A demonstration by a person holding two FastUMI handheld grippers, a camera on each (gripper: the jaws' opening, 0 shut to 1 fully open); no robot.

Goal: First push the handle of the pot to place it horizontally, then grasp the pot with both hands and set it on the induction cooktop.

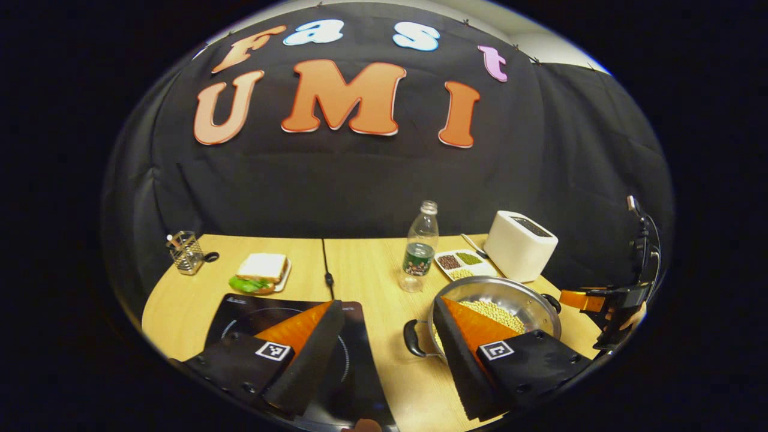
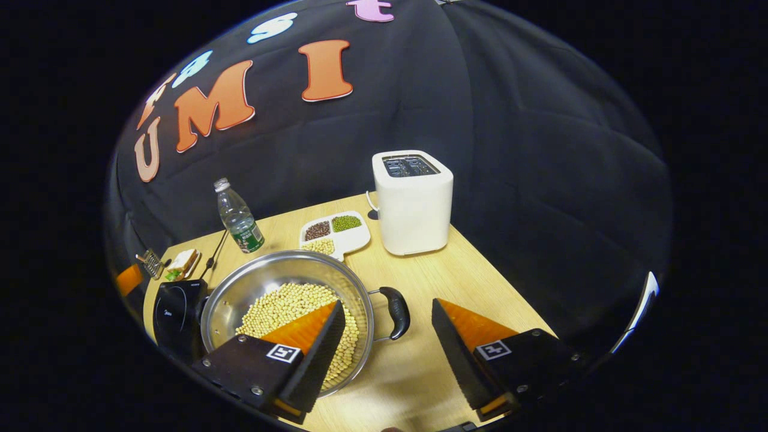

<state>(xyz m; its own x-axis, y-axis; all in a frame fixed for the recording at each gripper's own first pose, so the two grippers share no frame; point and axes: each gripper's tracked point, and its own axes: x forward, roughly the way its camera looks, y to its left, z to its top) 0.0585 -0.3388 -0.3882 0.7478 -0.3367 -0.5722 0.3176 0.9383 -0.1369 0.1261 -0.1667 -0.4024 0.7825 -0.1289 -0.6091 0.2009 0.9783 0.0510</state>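
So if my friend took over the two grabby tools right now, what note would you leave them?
Left tool: open, empty, straddling the pot's left black handle.
Right tool: open, empty, straddling the pot's right black handle.
Round steel pot of yellow beans: on the wooden table, beside the black induction cooktop, not on it.
Done: handles look sideways, lined up for both tools.
Left: close on both handles, lift, set the pot on the cooktop.

My left gripper view faces the wall from left of the pot (image 1: 501, 303); my right view looks from its right; both share it.
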